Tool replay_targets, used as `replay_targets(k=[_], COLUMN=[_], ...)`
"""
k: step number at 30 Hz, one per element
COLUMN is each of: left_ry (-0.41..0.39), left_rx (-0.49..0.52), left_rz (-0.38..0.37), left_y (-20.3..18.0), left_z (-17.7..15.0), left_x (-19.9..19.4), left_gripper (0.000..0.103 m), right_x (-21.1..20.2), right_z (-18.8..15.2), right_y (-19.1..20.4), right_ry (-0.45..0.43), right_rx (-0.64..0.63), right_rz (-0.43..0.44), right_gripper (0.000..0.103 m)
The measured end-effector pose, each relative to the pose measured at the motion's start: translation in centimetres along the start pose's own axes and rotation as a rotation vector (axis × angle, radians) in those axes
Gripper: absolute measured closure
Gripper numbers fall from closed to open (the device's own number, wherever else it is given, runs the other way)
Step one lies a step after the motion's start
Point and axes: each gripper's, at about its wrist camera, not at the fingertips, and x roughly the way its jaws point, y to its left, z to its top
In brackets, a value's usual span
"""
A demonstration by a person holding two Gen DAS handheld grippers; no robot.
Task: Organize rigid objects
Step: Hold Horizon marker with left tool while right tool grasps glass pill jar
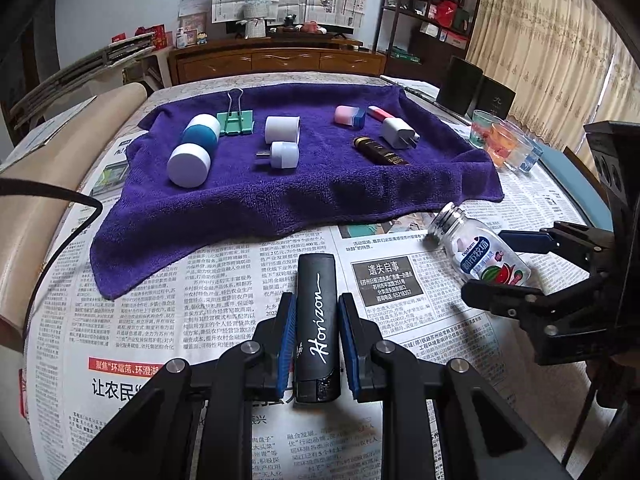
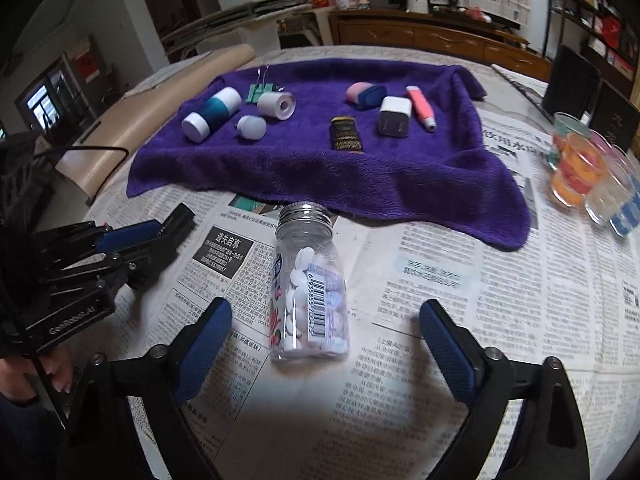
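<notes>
Nearest to me, my left gripper (image 1: 316, 344) has its jaws pinched on a black bar printed "Horizon" (image 1: 316, 320), the blue pads pressing its two long sides while its far end sticks out over the newspaper (image 1: 200, 300) that covers the tabletop. My right gripper (image 2: 326, 336) has its jaws spread wide, one on either side of a clear pill bottle (image 2: 308, 292) that lies on its side on the paper with white tablets inside and its metal cap (image 2: 306, 216) pointing away from me; neither pad touches the bottle. Just beyond the cap begins a purple towel (image 1: 280, 200), rumpled at its edges. On its left part lie a white and teal cylinder (image 1: 196, 148), a green binder clip (image 1: 236, 120), a white roll (image 1: 282, 128) and a small white plug (image 1: 282, 155). On its right part lie a dark tube with gold print (image 1: 380, 152), a white charger (image 1: 398, 133), a pink and blue piece (image 1: 350, 115) and a pink pen-like stick (image 2: 420, 108). To the right of the towel, near the tabletop's edge, a cluster of clear cups (image 2: 588, 176) stands on the paper.
</notes>
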Motion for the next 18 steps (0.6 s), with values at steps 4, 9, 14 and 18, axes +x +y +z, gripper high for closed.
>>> replay_targets(k=[4, 9, 14, 18], left_ry=[-0.005, -0.002, -0.001, -0.004], left_rx=[-0.008, -0.026, -0.038, -0.048], left_rz=[-0.014, -0.031, -0.041, -0.044], left_y=[0.1, 0.6, 1.1, 1.3], left_z=[-0.1, -0.3, -0.4, -0.4], left_x=[0.1, 0.1, 0.1, 0.0], left_gripper=[0.082, 0.082, 0.082, 0.082], right_x=[0.7, 1.0, 0.9, 0.9], right_z=[0.3, 0.1, 0.0, 0.3], right_y=[0.6, 1.8, 2.1, 2.2], right_ry=[0.007, 0.011, 0.013, 0.027], right_rx=[-0.04, -0.103, -0.115, -0.122], right_rz=[-0.018, -0.086, -0.093, -0.09], right_gripper=[0.019, 0.024, 0.034, 0.04])
